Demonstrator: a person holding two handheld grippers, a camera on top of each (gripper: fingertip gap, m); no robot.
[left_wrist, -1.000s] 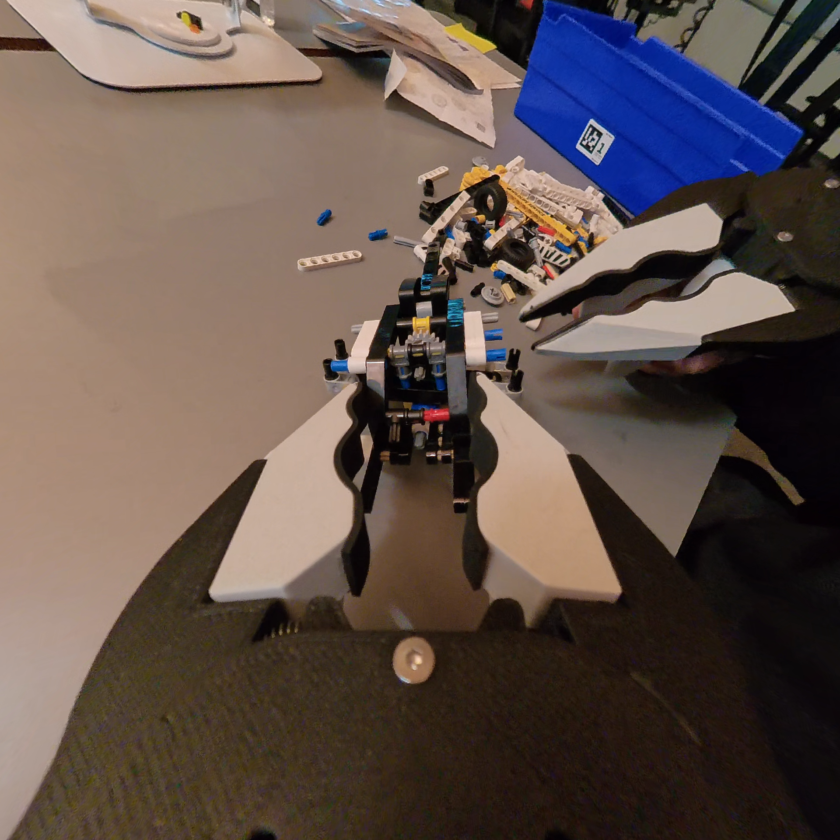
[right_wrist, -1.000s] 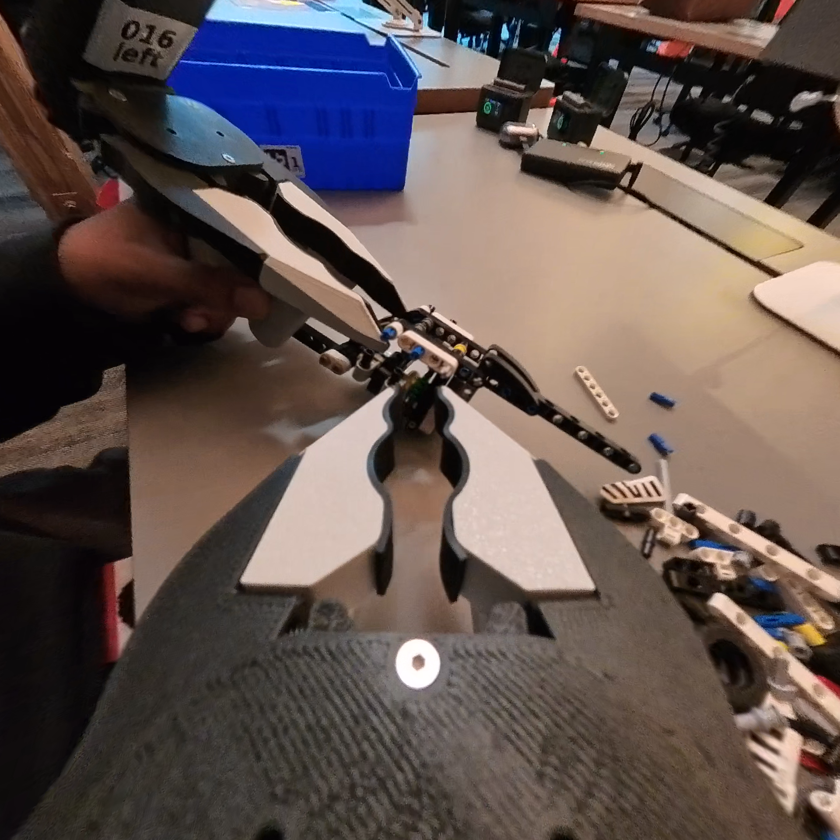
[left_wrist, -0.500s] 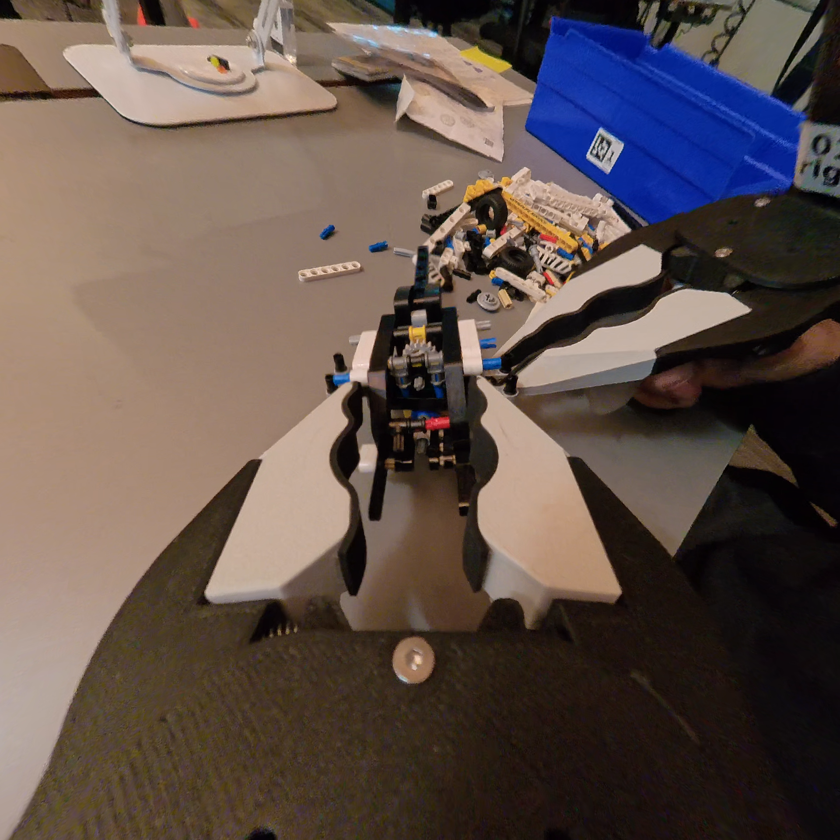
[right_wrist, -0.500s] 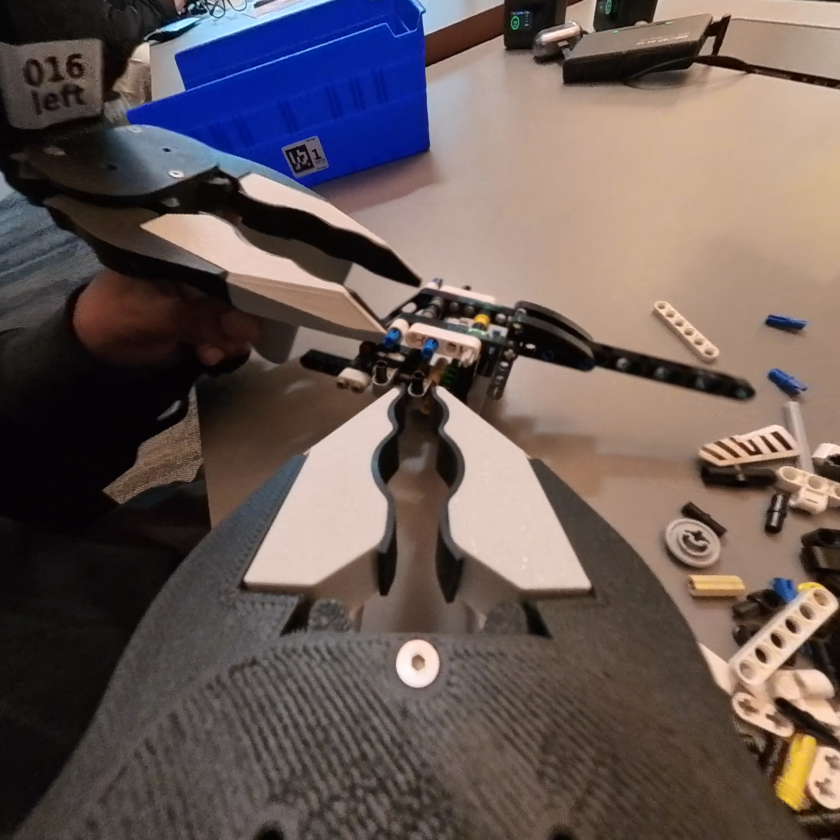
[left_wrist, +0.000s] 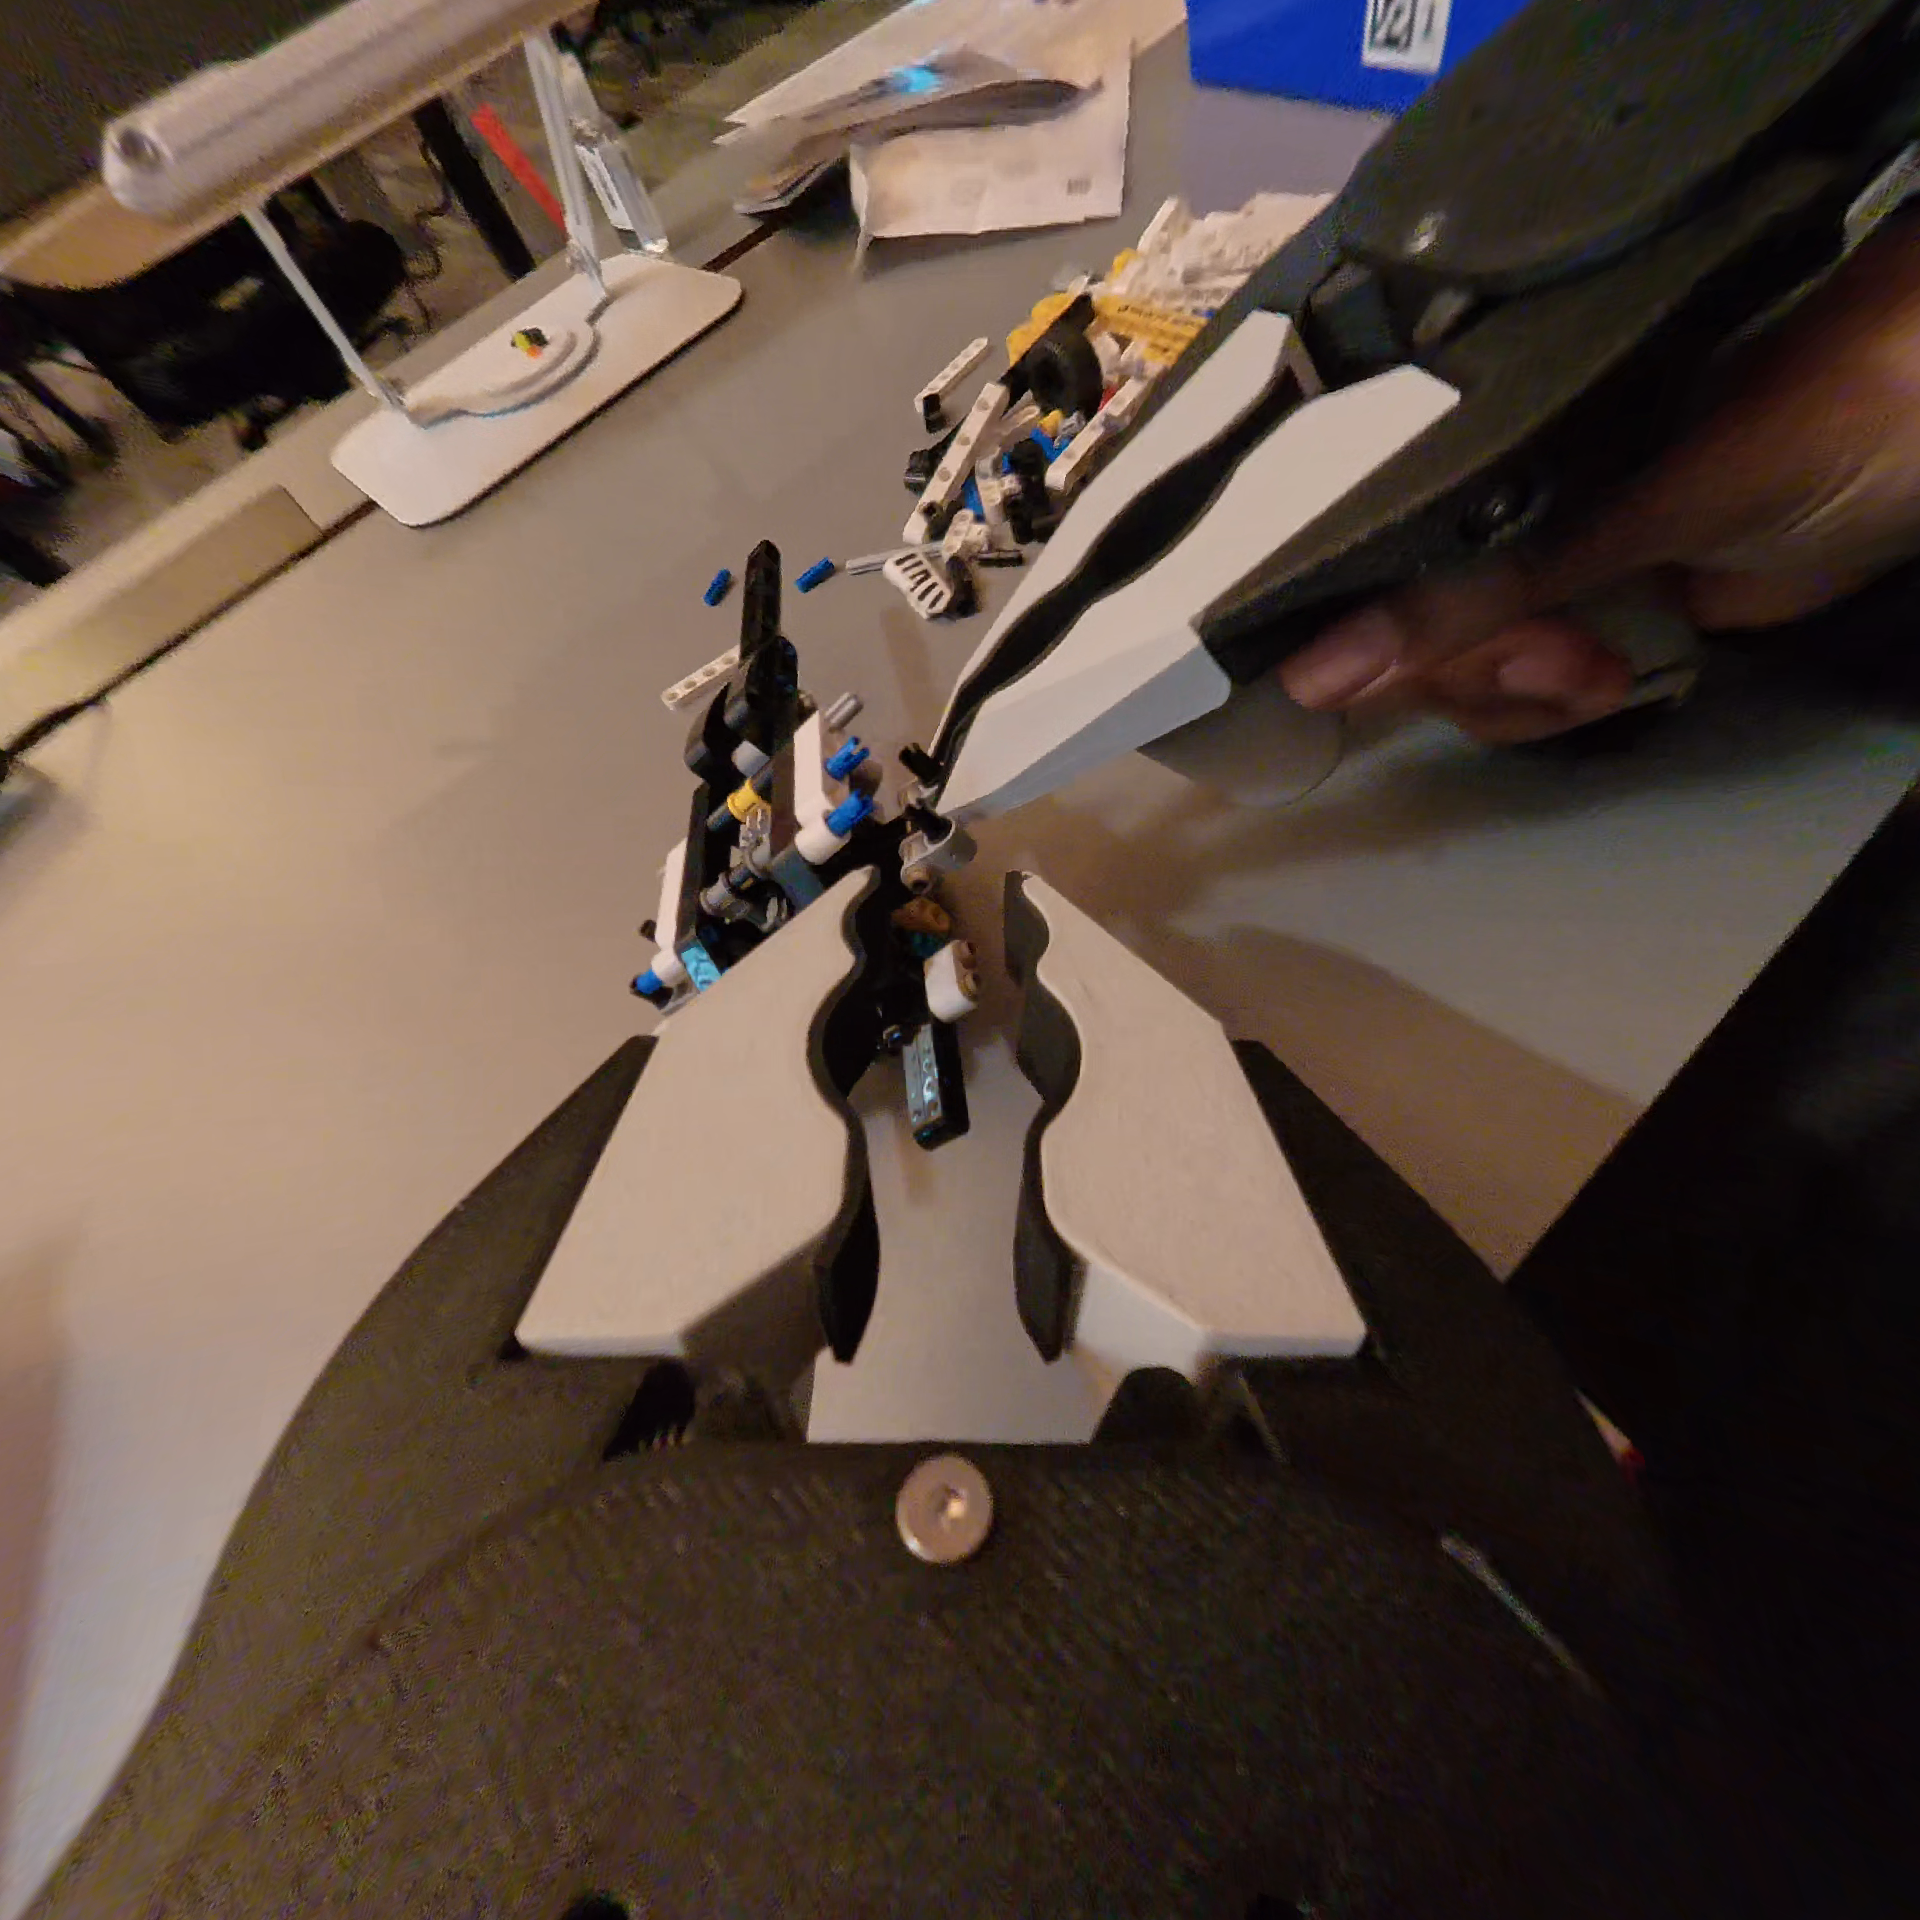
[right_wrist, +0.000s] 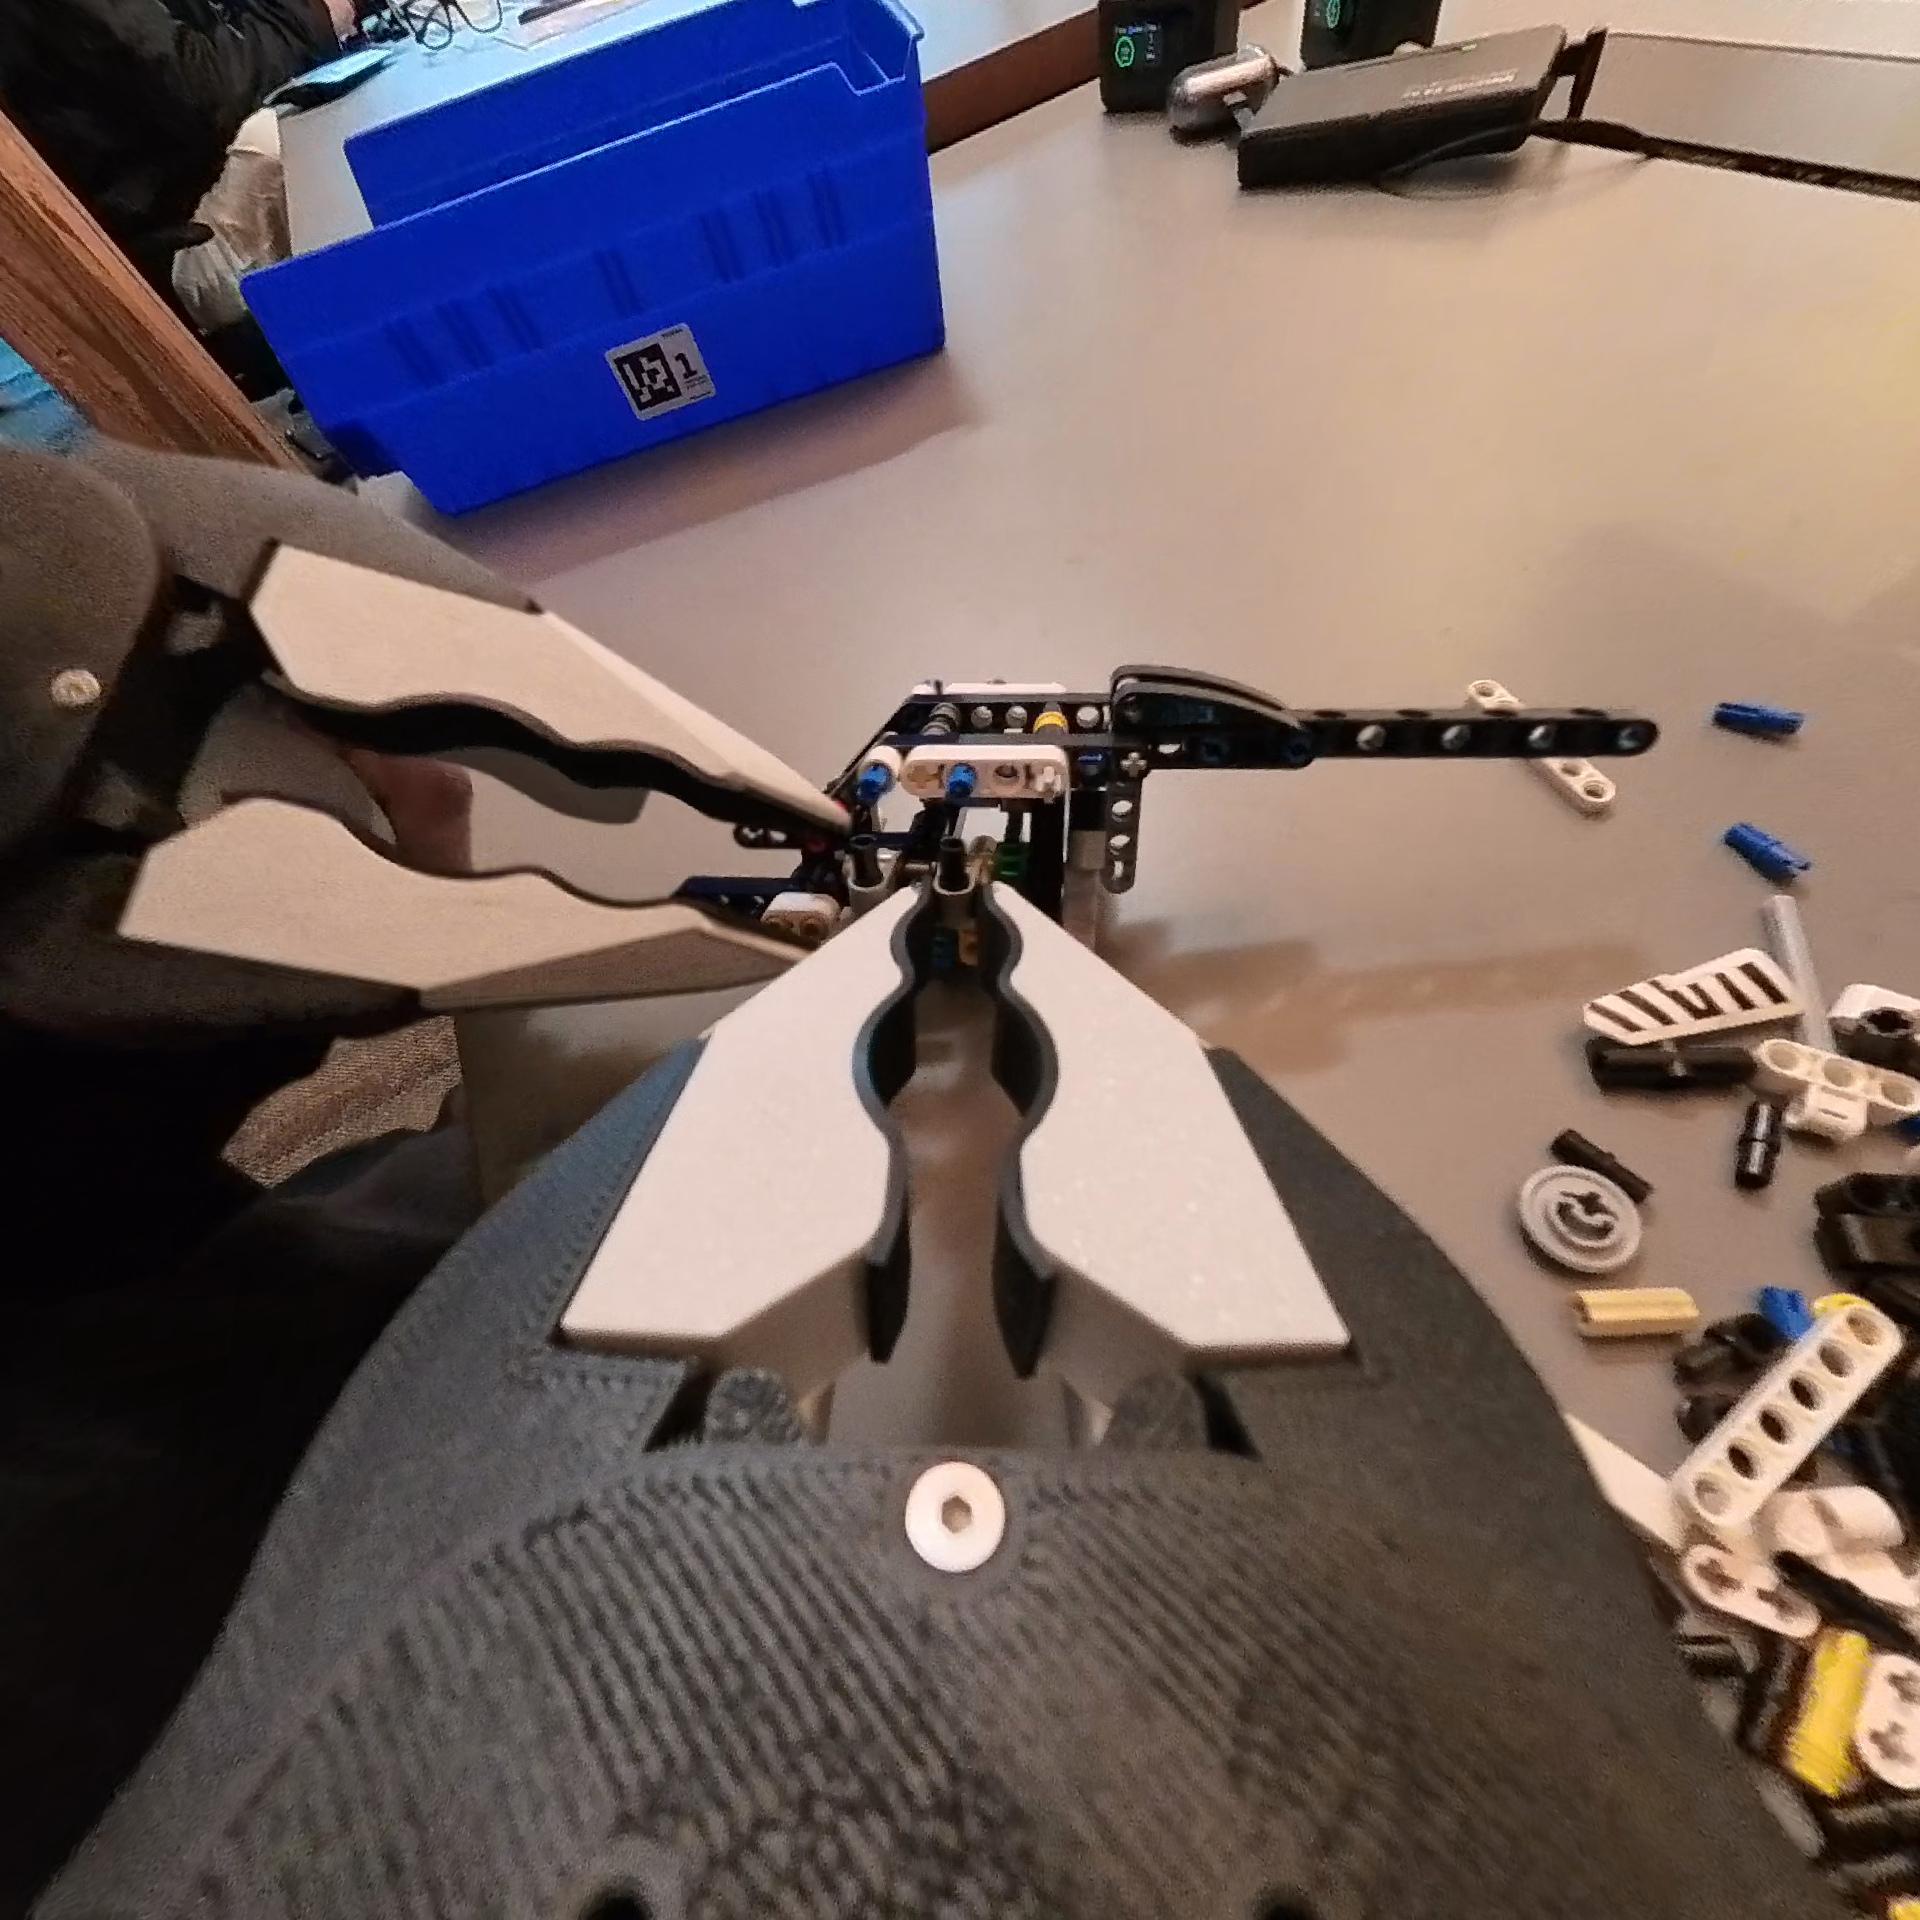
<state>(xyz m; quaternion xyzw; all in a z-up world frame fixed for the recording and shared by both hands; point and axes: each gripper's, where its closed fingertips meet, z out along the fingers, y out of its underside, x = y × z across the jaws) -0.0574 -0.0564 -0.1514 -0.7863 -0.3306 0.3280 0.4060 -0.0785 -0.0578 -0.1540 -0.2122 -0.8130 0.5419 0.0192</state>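
- At the centre of the right wrist view, the right gripper (right_wrist: 951, 899) was clenched on a short black pin (right_wrist: 948, 864) standing up from the near side of the brick model (right_wrist: 997, 769). Its two tips sat close against the pin.
- In the middle of the left wrist view, the left gripper (left_wrist: 940, 888) straddled the model's rear end but was released. The left finger lay along the black frame, while bare table showed between the right finger (left_wrist: 1039, 935) and the nearest white connector.
- The model stood on the grey table (right_wrist: 1351, 468), just ahead of both sets of tips. Its long black beam (right_wrist: 1455, 736) reached toward the right of the frame.
- Judged by its look, the model was light, stiff plastic, smooth enough to slide on the table. Single pins and thin beams looked liable to pop out or pivot, so the doubled black frame at its middle seemed the soundest place to take hold.
- A hand (left_wrist: 1507, 665) held the right gripper's handle at the right edge of the left wrist view.
- Loose parts (right_wrist: 1818, 1455) were heaped at the lower right, with stray blue pins and a white strip farther out.
- A blue bin (right_wrist: 623, 260) sat at upper left, and dark devices (right_wrist: 1392, 104) at the top edge.
- A white lamp base (left_wrist: 540, 416) and some papers (left_wrist: 987, 156) lay along the top of the left wrist view.
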